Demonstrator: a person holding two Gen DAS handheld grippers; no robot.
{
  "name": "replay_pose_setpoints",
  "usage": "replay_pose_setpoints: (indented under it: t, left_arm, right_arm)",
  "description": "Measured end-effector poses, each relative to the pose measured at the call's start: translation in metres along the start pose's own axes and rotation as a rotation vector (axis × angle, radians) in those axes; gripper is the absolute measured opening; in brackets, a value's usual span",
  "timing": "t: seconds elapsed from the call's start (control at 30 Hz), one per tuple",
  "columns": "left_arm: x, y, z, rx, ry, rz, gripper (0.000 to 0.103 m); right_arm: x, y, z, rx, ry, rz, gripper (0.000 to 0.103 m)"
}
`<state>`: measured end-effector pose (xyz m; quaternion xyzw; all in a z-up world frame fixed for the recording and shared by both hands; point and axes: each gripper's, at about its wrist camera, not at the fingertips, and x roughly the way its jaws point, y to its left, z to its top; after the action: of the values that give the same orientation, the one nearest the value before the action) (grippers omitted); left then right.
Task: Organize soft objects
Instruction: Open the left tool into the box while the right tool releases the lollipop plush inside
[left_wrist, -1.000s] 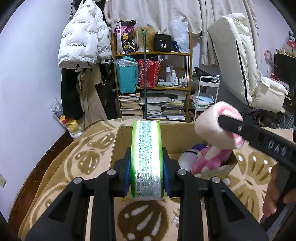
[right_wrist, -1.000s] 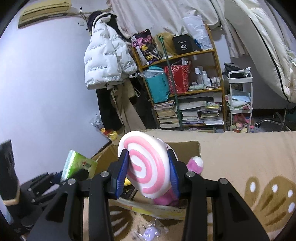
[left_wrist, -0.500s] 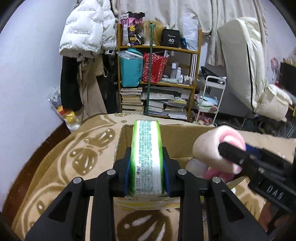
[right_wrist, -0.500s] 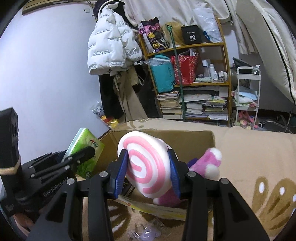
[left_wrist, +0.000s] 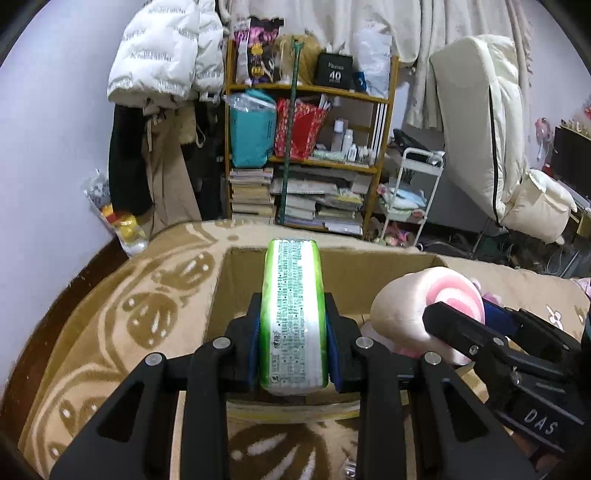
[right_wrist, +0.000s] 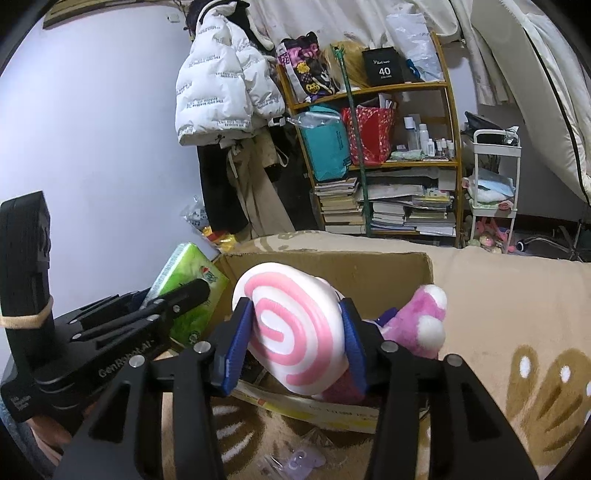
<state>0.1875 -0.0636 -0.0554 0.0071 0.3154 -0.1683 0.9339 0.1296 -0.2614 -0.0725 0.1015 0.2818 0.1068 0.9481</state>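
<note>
My left gripper (left_wrist: 293, 325) is shut on a green and white tissue pack (left_wrist: 291, 291), held upright over the near edge of an open cardboard box (left_wrist: 354, 269). From the right wrist view the tissue pack (right_wrist: 192, 284) and left gripper (right_wrist: 184, 295) hang at the box's left corner. My right gripper (right_wrist: 295, 332) holds a pink-and-white swirl lollipop plush (right_wrist: 291, 317) just above the box (right_wrist: 369, 273); its jaws are opening, while the blue pads still touch the plush's sides. A pink and white plush toy (right_wrist: 421, 325) lies inside the box at the right.
The box stands on a beige patterned blanket (left_wrist: 155, 295). A small clear bag with a purple item (right_wrist: 299, 458) lies on the blanket before the box. Behind are a wooden shelf of books and bags (left_wrist: 306, 155), hanging coats (left_wrist: 162, 74) and a white trolley (left_wrist: 413, 192).
Both grippers have come forward and lower, closer over the box. The right jaws stand a little wider around the swirl plush. The tissue pack stays clamped in the left gripper.
</note>
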Motion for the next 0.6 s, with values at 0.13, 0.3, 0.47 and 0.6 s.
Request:
replay_pose_setpoints:
  t: [0.13, 0.3, 0.47, 0.6]
  left_arm:
    - [0.005, -0.002, -0.002, 0.006, 0.027, 0.002, 0.029]
    - [0.010, 0.004, -0.003, -0.025, 0.064, -0.018, 0.031]
    - [0.003, 0.003, -0.002, -0.003, 0.029, 0.013, 0.054]
    - [-0.006, 0.000, -0.002, 0.038, 0.010, 0.062, 0.057]
  right_arm:
    - [0.002, 0.000, -0.001, -0.007, 0.022, -0.002, 0.054]
    - [0.002, -0.003, -0.003, -0.007, 0.025, -0.002, 0.061]
    - [0.002, -0.010, -0.004, 0.024, 0.030, 0.000, 0.062]
    - [-0.001, -0.010, -0.004, 0.022, 0.024, 0.012, 0.073]
